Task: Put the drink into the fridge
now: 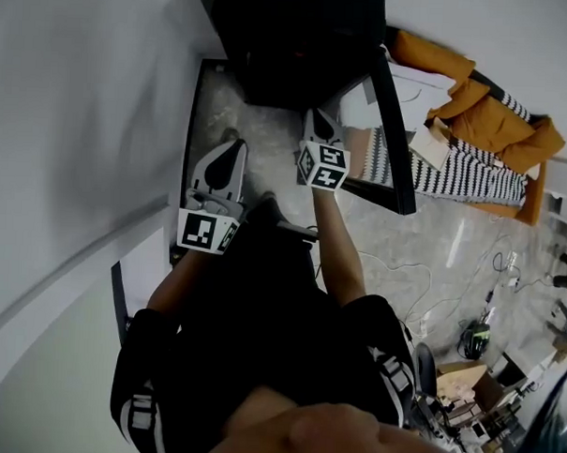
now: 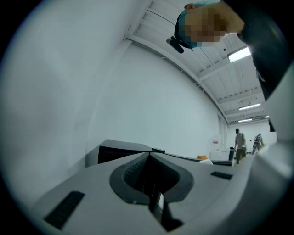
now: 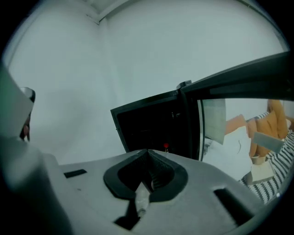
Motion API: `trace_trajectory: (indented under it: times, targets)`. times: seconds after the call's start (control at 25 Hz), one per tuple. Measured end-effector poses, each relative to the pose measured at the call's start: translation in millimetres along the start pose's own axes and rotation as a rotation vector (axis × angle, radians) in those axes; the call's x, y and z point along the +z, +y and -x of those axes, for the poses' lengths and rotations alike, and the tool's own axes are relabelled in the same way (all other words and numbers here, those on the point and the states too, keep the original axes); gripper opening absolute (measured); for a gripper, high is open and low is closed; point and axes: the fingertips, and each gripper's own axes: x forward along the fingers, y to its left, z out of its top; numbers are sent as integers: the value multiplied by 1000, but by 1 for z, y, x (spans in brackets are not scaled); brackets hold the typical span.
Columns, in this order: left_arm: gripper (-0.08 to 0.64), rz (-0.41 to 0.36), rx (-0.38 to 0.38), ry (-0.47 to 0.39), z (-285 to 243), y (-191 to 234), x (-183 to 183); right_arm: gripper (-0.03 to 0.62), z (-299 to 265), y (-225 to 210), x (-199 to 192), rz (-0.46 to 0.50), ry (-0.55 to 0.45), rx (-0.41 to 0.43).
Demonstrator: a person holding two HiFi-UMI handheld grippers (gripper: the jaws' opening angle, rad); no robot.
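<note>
Both grippers are hanging in front of the black fridge (image 1: 301, 43), and its door (image 1: 393, 122) is standing open. The left gripper (image 1: 232, 151) is squeezing its fingers together on nothing, and so is the right gripper (image 1: 318, 121). Neither is carrying the drink. Only a tiny red thing (image 3: 166, 147) is showing inside the dark fridge, and I cannot tell what it is. The right gripper could be bumping the door edge just beside it. The white wall (image 1: 72, 118) is crowding the left side, while the floor (image 1: 423, 246) is giving more room.
</note>
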Motion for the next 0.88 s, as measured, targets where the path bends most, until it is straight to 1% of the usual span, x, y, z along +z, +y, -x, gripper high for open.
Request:
trace_trajectory:
  times: [0.2, 0.36, 0.64, 0.88]
  targets:
    - [5, 1, -3, 22, 22, -17, 7, 2, 37, 12, -6, 0, 12, 14]
    - [5, 4, -1, 30, 34, -23, 14, 2, 58, 25, -5, 1, 13, 24]
    - [5, -1, 3, 30, 52, -14, 23, 2, 80, 45, -5, -11, 12, 20]
    - [5, -4, -27, 18, 76, 1, 28, 2, 93, 69, -5, -2, -11, -12]
